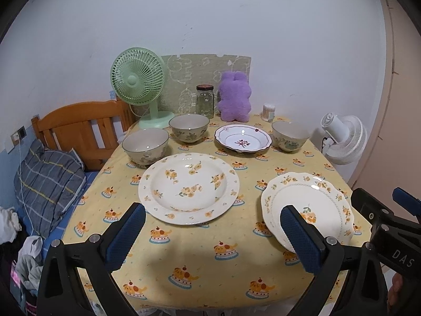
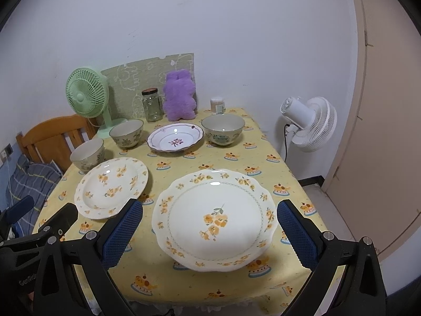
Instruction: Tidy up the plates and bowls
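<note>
Nearest to the cameras, both tools hang above the front edge of the table (image 2: pixel 289 173), which wears a yellow cloth with cake prints. The left gripper (image 1: pixel 218 237) has its blue pads spread wide and holds nothing; below it is bare cloth. The right gripper (image 2: pixel 210 233) is also spread wide and holds nothing, with the scalloped plate (image 2: pixel 214 218) seen between its pads, close to the front edge.

Left of this plate lies the round flowered plate (image 1: pixel 188 187), with a strip of open cloth between the two. The left bowl (image 1: pixel 145 144) is just beside its far rim, near the table's left edge.

Farther back stand the middle bowl (image 1: pixel 189 127), the purple-patterned plate (image 1: pixel 242 138) and the right bowl (image 1: pixel 290 134), in a row with small gaps.

Along the wall are a green fan (image 1: pixel 138 79), a glass jar (image 1: pixel 205 100), a purple plush toy (image 1: pixel 234 96) and a small container (image 1: pixel 268 112). A white fan (image 2: pixel 307 121) stands on the floor beyond the right edge.
</note>
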Demonstrator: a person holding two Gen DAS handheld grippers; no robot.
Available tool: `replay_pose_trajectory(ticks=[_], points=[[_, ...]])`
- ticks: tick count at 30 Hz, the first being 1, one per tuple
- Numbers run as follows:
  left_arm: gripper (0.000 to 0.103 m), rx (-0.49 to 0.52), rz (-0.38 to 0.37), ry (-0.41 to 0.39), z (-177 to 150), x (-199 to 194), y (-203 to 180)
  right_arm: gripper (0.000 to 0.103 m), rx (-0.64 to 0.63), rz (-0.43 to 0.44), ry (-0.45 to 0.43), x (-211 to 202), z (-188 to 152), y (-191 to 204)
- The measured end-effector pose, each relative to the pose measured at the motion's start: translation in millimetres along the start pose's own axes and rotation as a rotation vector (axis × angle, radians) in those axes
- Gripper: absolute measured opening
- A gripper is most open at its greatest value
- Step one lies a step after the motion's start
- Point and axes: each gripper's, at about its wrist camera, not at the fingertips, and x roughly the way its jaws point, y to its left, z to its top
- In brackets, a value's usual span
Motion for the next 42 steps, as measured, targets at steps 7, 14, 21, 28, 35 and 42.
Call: replay_pose_trajectory(ticks=[7,14,21,28,35,42], points=[[0.103,-0.003,0.002,-0.004,1.2,-0.5,-0.5,0.103,-0.001,0.001,0.001,0.5,0.5,-0.5],[0.103,-0.012,0.003,-0.006,0.2,-1.2,1.2,0.103,-0.012,0.005,-0.005,0.0,-1.3,0.9],[0.103,-0.013,0.002,-0.007,-0.5,-2.1,1.7,0.103,-0.013,0.005,-0.005,-0.2,-1.2,0.7],[0.103,-0.012,0.001,-0.006,-0.6,-2.2,1.8,0.103,-0.013,0.005,-0.004,-0.2,-1.1,0.7],[0.103,-0.009,-0.001,0.002,-1.5,-1.3,3.5,0.103,-0.013,-0.001,0.002,-0.4,-2.5,2.4],[0.103,-0.003,-0.018,0.012,0.9,2.7,13.8,0.103,-0.006,-0.02,0.014,0.2,0.0,14.4]])
